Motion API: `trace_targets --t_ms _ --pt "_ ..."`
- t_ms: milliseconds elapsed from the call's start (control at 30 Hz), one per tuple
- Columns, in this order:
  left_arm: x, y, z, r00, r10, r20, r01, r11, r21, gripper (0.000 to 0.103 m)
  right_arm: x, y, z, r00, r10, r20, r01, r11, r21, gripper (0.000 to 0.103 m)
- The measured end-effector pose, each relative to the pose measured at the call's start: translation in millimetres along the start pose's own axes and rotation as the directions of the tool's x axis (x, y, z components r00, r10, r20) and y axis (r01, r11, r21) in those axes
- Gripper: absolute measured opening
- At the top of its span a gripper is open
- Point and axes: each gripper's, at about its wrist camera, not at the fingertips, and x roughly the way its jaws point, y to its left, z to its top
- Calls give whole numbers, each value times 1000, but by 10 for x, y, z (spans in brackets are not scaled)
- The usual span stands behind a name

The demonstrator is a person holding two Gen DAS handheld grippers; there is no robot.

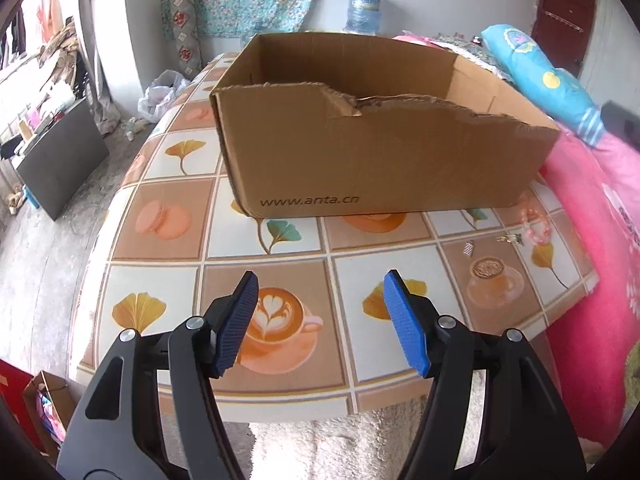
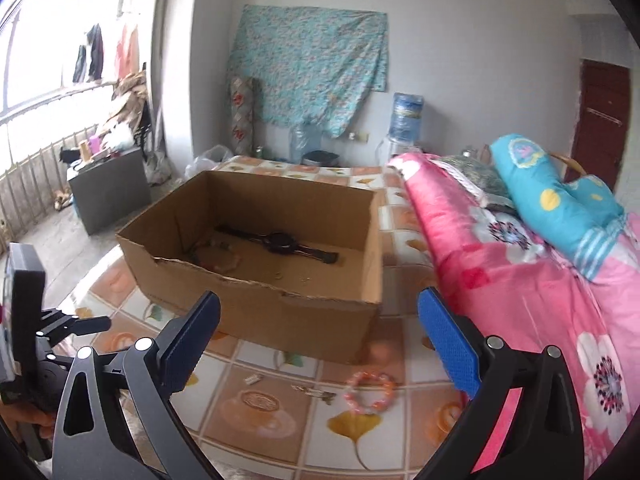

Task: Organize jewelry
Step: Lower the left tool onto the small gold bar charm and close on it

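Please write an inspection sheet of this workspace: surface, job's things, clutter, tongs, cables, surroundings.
Surface: tablecloth with tile, leaf and coffee-cup prints.
Job's things: cardboard box, open top, torn front edge; black watch inside; pink bead bracelet, small metal chain piece and silver clip on the cloth in front of the box.
Clutter: nothing seen.
Tongs: left tongs open, empty; right tongs open, empty.
Cables: nothing seen.
Surroundings: pink floral quilt, blue pillow, water bottle.
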Motion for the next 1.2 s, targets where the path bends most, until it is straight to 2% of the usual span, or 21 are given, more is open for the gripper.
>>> trace_targets --t_ms 167,233,333,500,600,667,800,867,1033,1200 --pt "-70 -142 -67 999 -37 15 35 995 92 62 -42 -357 -299 997 -50 -63 59 987 148 96" --pt "-57 -211 -108 998 -61 19 59 992 112 62 -50 -409 -419 996 -5 -90 23 979 201 96" --pt "29 -354 -190 988 -156 -13 156 978 139 62 -62 -396 -634 986 121 -111 -85 953 290 96" --pt "157 -621 -227 974 -223 -37 225 945 236 62 206 -292 -787 958 209 -196 -131 927 352 96" --pt "204 -734 -145 967 -255 -20 250 927 280 57 371 -251 -782 942 255 -217 -166 919 358 87" --pt "262 -801 -62 967 -255 -13 247 921 302 53 430 -210 -778 937 263 -230 -174 921 348 78" --pt "422 -878 83 962 -272 -25 266 916 300 48 584 -207 -765 928 276 -250 -180 920 348 73" --pt "498 -926 117 960 -277 -45 277 908 314 40 631 -209 -782 925 279 -257 -179 918 353 71" --pt "689 -1048 173 963 -248 -103 268 902 338 25 730 -260 -824 916 294 -273 -181 910 374 70" --pt "718 -1152 198 971 -211 -113 239 887 396 14 835 -333 -838 913 300 -278 -176 902 394 70"
